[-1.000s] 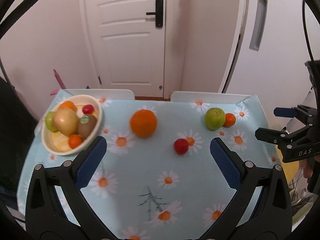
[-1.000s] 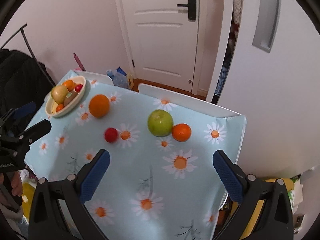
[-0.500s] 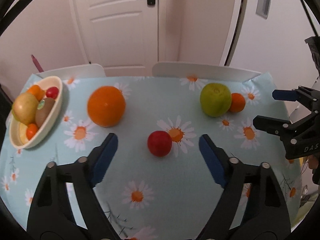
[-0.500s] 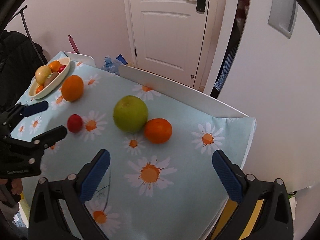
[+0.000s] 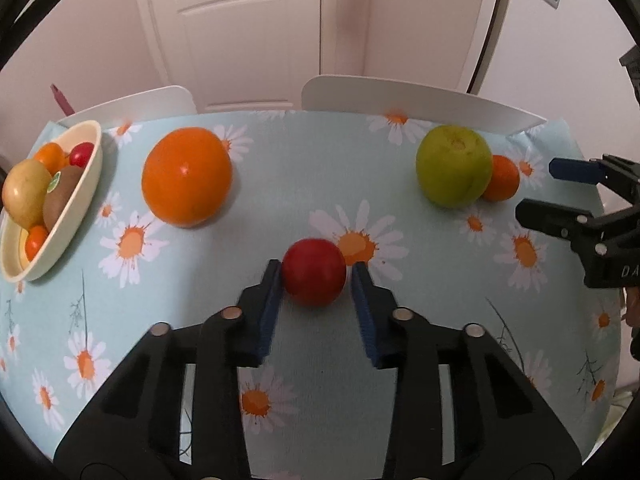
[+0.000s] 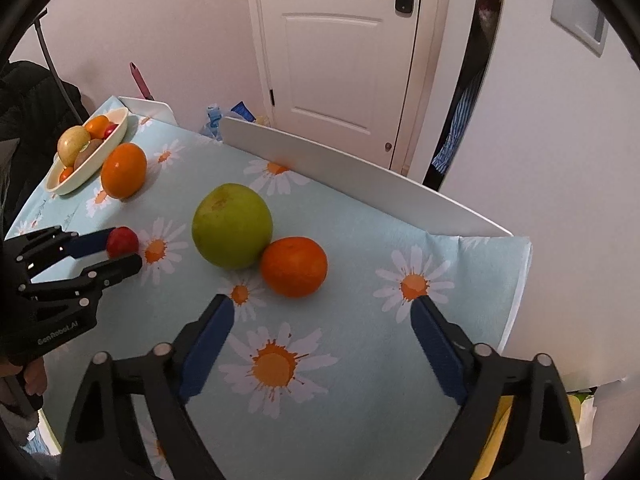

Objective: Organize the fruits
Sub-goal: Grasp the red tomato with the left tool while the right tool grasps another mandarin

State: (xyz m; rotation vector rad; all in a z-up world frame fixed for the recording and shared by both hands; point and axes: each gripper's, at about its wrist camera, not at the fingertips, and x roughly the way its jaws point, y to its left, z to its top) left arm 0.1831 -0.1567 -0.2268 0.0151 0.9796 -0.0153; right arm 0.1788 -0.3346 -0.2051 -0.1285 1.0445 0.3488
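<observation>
A small red fruit (image 5: 314, 272) lies on the daisy tablecloth between the pads of my left gripper (image 5: 316, 270), whose jaws have narrowed around it; the left pad touches it, the right is very close. It also shows in the right wrist view (image 6: 123, 241). A big orange (image 5: 187, 176) lies left of it. A green apple (image 6: 232, 226) and a small orange (image 6: 294, 266) touch each other. My right gripper (image 6: 320, 308) is open and empty, just short of the small orange. A cream bowl (image 5: 86, 188) at the far left holds several fruits.
Two white chair backs (image 5: 420, 100) stand along the table's far edge. The table's right edge (image 6: 520, 280) drops off near the small orange. A white door (image 6: 340, 48) is behind.
My left gripper moved forward to the red fruit and its jaws narrowed around it. My right gripper moved closer to the apple and small orange, still open.
</observation>
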